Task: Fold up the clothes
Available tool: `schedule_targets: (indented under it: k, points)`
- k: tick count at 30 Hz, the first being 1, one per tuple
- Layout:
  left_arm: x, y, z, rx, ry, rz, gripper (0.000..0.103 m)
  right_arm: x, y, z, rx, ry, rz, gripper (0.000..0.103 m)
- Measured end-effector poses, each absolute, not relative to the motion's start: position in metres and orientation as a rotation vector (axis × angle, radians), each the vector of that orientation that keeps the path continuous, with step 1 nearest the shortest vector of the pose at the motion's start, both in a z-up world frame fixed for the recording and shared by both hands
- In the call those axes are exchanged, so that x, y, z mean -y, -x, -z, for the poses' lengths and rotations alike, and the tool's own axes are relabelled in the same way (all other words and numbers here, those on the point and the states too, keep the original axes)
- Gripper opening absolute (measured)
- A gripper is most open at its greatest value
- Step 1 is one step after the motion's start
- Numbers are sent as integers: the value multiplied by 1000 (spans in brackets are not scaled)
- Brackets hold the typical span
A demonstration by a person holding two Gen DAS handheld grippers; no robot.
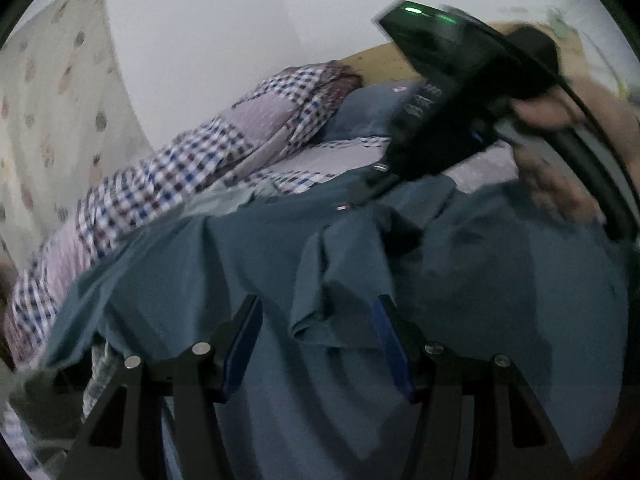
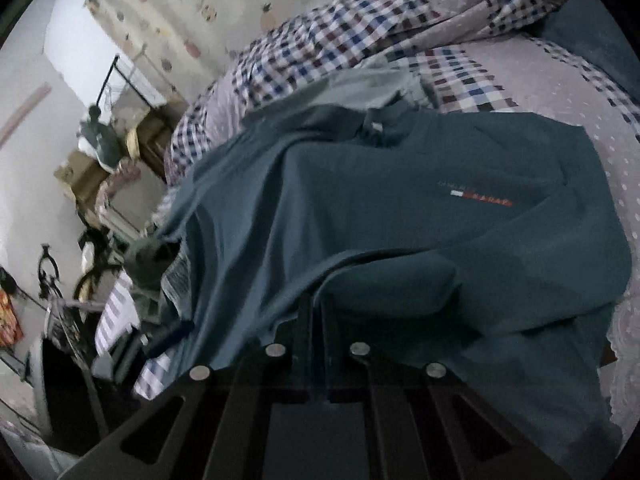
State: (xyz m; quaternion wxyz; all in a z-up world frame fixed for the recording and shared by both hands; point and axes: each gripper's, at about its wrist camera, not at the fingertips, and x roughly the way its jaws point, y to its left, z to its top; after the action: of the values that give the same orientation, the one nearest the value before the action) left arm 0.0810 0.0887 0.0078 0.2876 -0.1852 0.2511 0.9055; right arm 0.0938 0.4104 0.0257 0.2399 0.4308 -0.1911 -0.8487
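A teal shirt (image 2: 400, 216) is being spread over the checked quilt (image 2: 460, 60) on the bed. A fold of it is being pinched by the right gripper (image 2: 316, 312), fingers closed. The left gripper (image 1: 316, 344) is being held wide apart above the fabric, gripping nothing.

Chest logo in view, nothing readable

The dark teal cotton shirt (image 2: 400, 208) carries a small red, white and blue flag logo (image 2: 478, 197) below its collar; lettering too blurred to read.

checked quilt (image 2: 320, 40), patterned curtain (image 1: 52, 92), cardboard boxes (image 2: 84, 176)
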Motion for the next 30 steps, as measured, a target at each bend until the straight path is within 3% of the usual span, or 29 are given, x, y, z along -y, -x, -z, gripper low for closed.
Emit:
schedule_targets:
  k: [8,14,15,17,20,25,28,30]
  points:
    - [-149,-104,19,-970,448,-2341,61,-410,-88,-34,656,-1163,2284,2]
    - [-166,-86,31,-1062,536,-2411,61,-416,-88,-38,706,-1135,2262,2]
    - [-167,-82,33,-1071,556,-2419,59,-417,-89,-38,716,-1129,2258,2]
    - [-169,-82,32,-1074,555,-2419,33,-420,-89,-40,736,-1117,2249,2]
    - [-172,-84,30,-1073,542,-2414,13,-424,-91,-41,764,-1102,2237,2]
    - [-173,-91,22,-1030,493,-2414,3,-430,-93,-45,798,-1083,2226,2]
    - [-165,-101,4,-885,417,-2411,1,-433,-94,-47,810,-1073,2225,2]
    - [-152,-105,-15,-670,408,-2350,1,-436,-94,-48,815,-1069,2233,2]
